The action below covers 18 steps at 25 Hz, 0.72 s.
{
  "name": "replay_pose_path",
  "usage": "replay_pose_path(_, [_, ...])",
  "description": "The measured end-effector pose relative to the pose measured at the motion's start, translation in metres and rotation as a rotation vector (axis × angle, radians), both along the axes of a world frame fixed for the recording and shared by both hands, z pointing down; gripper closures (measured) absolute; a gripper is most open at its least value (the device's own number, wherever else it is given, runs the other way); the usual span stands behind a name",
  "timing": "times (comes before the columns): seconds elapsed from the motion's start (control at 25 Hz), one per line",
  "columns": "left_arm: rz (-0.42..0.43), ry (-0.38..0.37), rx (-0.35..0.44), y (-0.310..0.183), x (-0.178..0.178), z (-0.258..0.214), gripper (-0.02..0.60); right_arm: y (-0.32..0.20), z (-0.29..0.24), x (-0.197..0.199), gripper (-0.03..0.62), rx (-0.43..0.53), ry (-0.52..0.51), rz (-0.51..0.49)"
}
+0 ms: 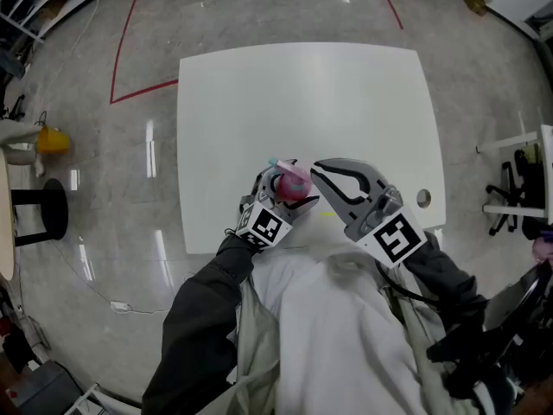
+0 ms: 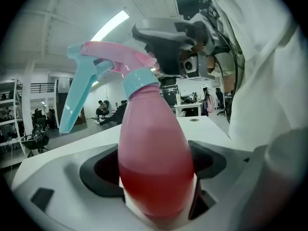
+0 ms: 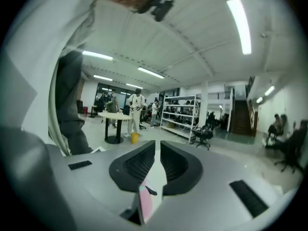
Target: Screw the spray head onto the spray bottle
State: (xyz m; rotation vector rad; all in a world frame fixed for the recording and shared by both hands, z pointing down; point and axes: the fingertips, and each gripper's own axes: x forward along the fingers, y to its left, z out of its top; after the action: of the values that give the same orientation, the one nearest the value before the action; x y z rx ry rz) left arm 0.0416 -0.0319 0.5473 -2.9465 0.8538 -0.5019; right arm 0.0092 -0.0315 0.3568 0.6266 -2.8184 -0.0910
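**Head and gripper views.** The left gripper (image 1: 278,180) is clenched on the body of the pink spray bottle (image 2: 154,162), held over the near edge of the white table (image 1: 302,93). The teal-and-pink spray head (image 2: 110,64) sits on the bottle's neck; how far it is screwed on cannot be told. The right gripper (image 1: 318,173), jaws pressed together on nothing, lies just beside the bottle on its right, tips near the spray head and apparently not touching it.

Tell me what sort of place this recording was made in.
Probably an open lab or workshop hall, not a home: a polished floor marked with red tape lines, metal shelving racks and office chairs along the far side, ceiling strip lights, and a plain white work table.
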Motion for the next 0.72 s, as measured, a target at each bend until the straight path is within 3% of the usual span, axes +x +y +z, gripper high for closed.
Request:
replay_pose_path(0.04, [0.001,0.003,0.001,0.0,-0.001,0.0,0.158,-0.008,0.003,0.002,0.553,-0.105,-0.047,0.002])
replay_pose_path(0.08, [0.002,0.005,0.002,0.0,-0.001,0.0,0.158,-0.012,0.009,0.002,0.427,-0.18,-0.062,-0.033])
replay_pose_path(0.12, [0.004,0.007,0.003,0.001,0.0,0.0,0.158,-0.012,0.017,0.002,0.361,-0.233,-0.059,-0.082])
replay_pose_path(0.2, [0.011,0.005,0.0,0.003,0.001,0.0,0.158,-0.008,0.034,0.002,0.361,-0.273,-0.021,-0.128])
replay_pose_path(0.32, [0.014,0.005,0.006,0.003,0.002,-0.001,0.158,0.002,0.06,-0.002,0.364,-0.241,0.094,-0.085])
replay_pose_path(0.48, [0.004,0.004,0.008,0.001,0.001,-0.001,0.158,0.023,0.065,-0.012,0.418,-0.338,0.072,-0.026])
replay_pose_path(0.6, [0.013,0.0,0.005,-0.003,0.0,-0.001,0.158,0.059,0.054,-0.028,0.418,-0.328,0.077,-0.197])
replay_pose_path(0.72, [0.03,-0.004,-0.002,-0.001,0.001,-0.002,0.158,0.071,0.032,-0.026,0.418,-0.153,0.084,-0.336])
